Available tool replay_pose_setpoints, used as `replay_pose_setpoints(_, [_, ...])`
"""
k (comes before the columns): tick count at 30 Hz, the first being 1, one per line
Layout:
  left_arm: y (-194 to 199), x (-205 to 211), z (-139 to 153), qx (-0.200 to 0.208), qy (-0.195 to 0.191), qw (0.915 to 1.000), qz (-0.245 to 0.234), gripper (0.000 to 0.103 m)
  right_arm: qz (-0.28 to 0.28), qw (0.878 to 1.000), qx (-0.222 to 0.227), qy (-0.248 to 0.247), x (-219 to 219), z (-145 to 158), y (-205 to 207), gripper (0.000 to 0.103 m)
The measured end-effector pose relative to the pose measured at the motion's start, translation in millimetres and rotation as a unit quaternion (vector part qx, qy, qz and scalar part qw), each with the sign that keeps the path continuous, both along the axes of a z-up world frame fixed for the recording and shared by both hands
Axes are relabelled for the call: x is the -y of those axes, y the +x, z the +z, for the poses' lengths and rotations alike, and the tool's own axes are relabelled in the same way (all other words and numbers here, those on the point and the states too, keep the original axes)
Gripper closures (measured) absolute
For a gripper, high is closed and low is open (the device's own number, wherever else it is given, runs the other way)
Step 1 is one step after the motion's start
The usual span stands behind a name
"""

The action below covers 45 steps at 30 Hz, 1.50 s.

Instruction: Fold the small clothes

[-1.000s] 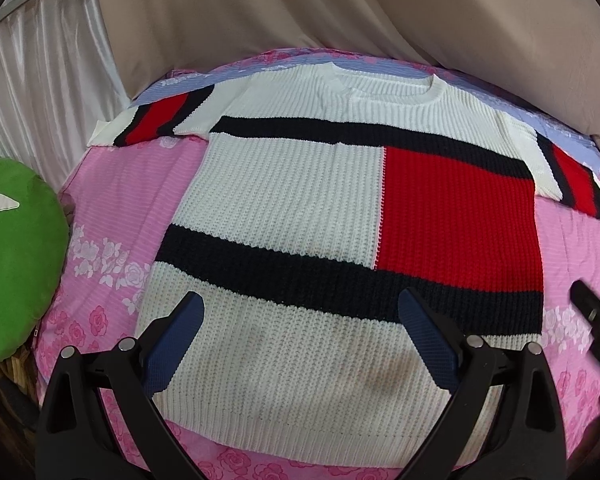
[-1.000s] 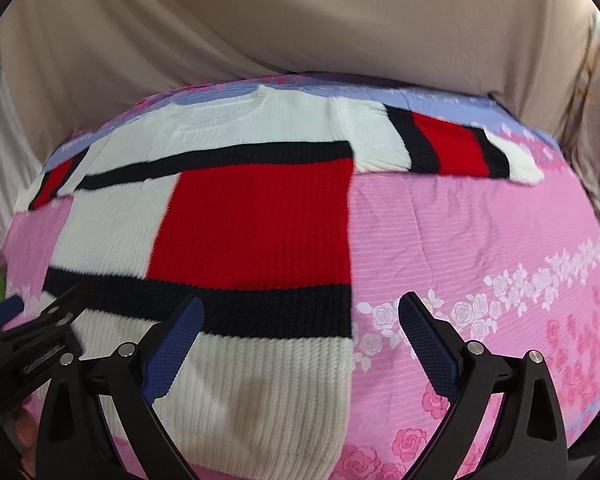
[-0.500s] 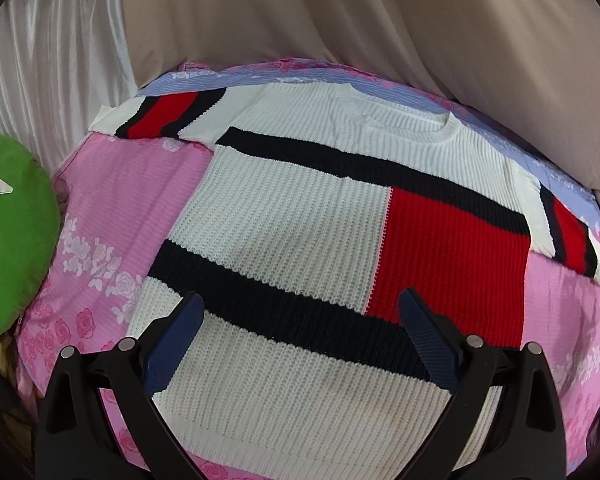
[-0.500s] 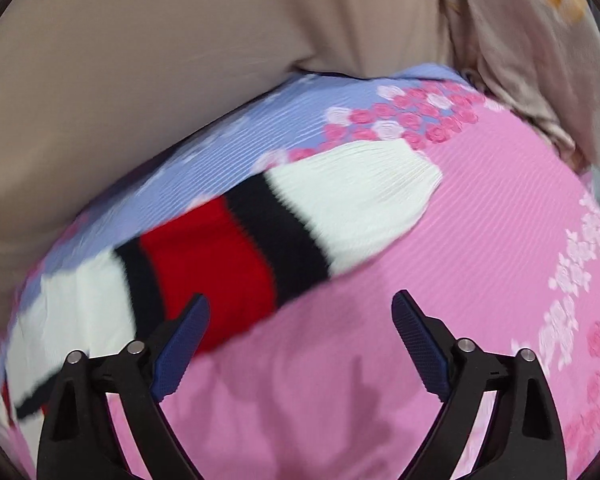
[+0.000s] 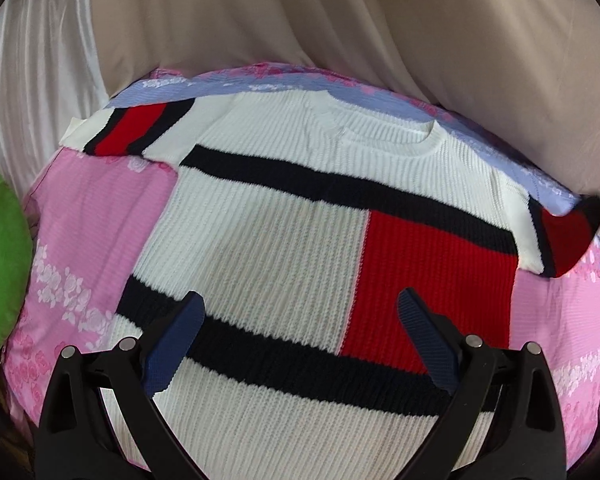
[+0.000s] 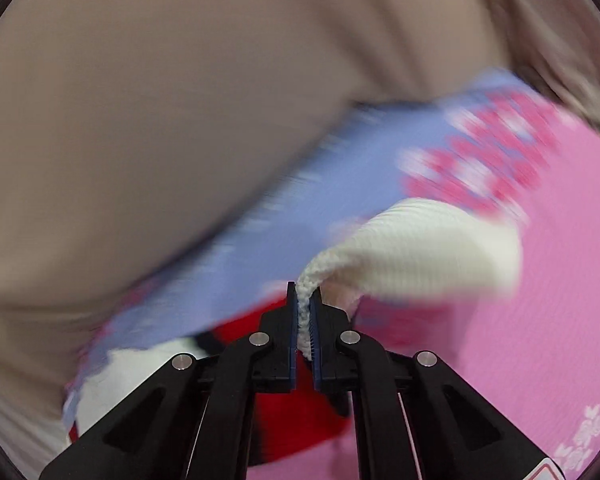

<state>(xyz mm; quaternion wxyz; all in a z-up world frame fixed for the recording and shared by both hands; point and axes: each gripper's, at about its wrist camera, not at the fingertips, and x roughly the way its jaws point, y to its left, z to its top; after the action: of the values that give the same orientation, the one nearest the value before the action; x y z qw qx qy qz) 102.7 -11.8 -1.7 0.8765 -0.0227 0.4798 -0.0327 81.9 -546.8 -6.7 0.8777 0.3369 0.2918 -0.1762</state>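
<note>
Since a second earlier, the right gripper [image 6: 304, 300] had swung from the sweater's [image 5: 284, 240] hem to its right sleeve cuff [image 6: 416, 252]; its jaws were closing, already pinching the chunky ribbed white knit. Only the left wrist view showed the whole sweater flat on the pink floral bedspread [image 5: 88, 232], the left gripper [image 5: 300, 332] hovering wide apart and empty.

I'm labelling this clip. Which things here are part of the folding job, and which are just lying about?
Job:
sweater
its sleeve cuff, pinched in the closing jaws of the right gripper
left gripper, open

Lying about:
green cushion
curtain
</note>
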Motion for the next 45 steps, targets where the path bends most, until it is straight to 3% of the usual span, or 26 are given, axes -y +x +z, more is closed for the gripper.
replay_pose_setpoints(3, [11,-4,6,0.010,-0.022,0.9997,-0.003,0.008,0.124,0.991,0.050,-0.028,-91,53,43,0.097])
replay_pose_setpoints(5, [19,-9,9,0.014,-0.042,0.9990,-0.002,0.008,0.218,0.973,0.057,-0.049,-171,70,76,0.097])
replay_pose_setpoints(9, [39,-28,9,0.010,-0.086,0.9962,0.006,0.007,0.339,0.938,0.006,-0.079,-304,33,125,0.085])
replay_pose_setpoints(11, [52,-38,7,0.009,-0.107,0.9941,0.013,0.005,0.354,0.931,-0.034,-0.088,-336,4,131,0.083])
replay_pose_setpoints(13, [69,-47,-1,0.002,-0.124,0.9921,0.020,0.005,0.342,0.936,-0.043,-0.067,-330,-10,117,0.078])
replay_pose_setpoints(15, [93,-52,-15,-0.017,-0.142,0.9893,0.029,0.005,0.296,0.950,-0.066,-0.077,-313,-20,96,0.061])
replay_pose_setpoints(18, [134,-49,-37,-0.043,-0.169,0.9837,0.044,0.005,0.232,0.963,-0.119,-0.074,-267,-44,64,0.058])
replay_pose_setpoints(21, [167,-39,-63,-0.068,-0.190,0.9779,0.053,0.006,0.170,0.972,-0.157,-0.038,-219,-60,53,0.056])
replay_pose_setpoints(22, [177,-35,-70,-0.078,-0.190,0.9771,0.056,0.012,0.150,0.975,-0.163,-0.019,-202,-65,52,0.055])
replay_pose_setpoints(23, [186,-29,-78,-0.089,-0.179,0.9780,0.061,0.027,0.136,0.976,-0.167,-0.007,-189,-69,50,0.052])
replay_pose_setpoints(24, [193,-25,-82,-0.092,-0.181,0.9776,0.055,0.035,0.127,0.977,-0.171,0.001,-184,-76,53,0.048])
replay_pose_setpoints(26, [203,-14,-89,-0.105,-0.182,0.9770,0.039,0.070,0.123,0.977,-0.175,0.018,-176,-90,63,0.044])
replay_pose_setpoints(28, [211,-8,-91,-0.107,-0.180,0.9772,0.034,0.095,0.126,0.975,-0.177,0.042,-170,-104,71,0.043])
replay_pose_setpoints(29, [214,-8,-87,-0.101,-0.185,0.9770,0.031,0.096,0.124,0.974,-0.183,0.051,-170,-111,76,0.043])
replay_pose_setpoints(30, [217,-9,-77,-0.083,-0.189,0.9781,0.030,0.097,0.128,0.973,-0.183,0.061,-168,-115,80,0.050])
replay_pose_setpoints(31, [218,-12,-60,-0.052,-0.196,0.9790,0.023,0.097,0.133,0.973,-0.179,0.063,-172,-117,83,0.062])
replay_pose_setpoints(32, [218,-15,-46,-0.032,-0.201,0.9789,0.020,0.097,0.137,0.974,-0.170,0.061,-174,-111,86,0.083])
replay_pose_setpoints(35, [218,-29,-16,0.019,-0.204,0.9785,0.019,0.097,0.151,0.985,-0.083,0.033,-184,-59,81,0.085])
replay_pose_setpoints(37, [220,-29,-33,0.000,-0.184,0.9829,0.011,0.097,0.157,0.986,-0.062,0.000,-190,-43,78,0.085])
replay_pose_setpoints(38, [221,-26,-48,-0.016,-0.169,0.9854,0.012,0.097,0.161,0.984,-0.077,-0.008,-192,-52,80,0.085])
replay_pose_setpoints(41, [219,-22,-99,-0.077,-0.143,0.9865,0.020,0.097,0.168,0.966,-0.195,-0.013,-193,-118,93,0.085])
replay_pose_setpoints(45, [212,-22,-104,-0.067,-0.156,0.9852,0.023,0.096,0.139,0.976,-0.164,-0.029,-194,-86,93,0.083])
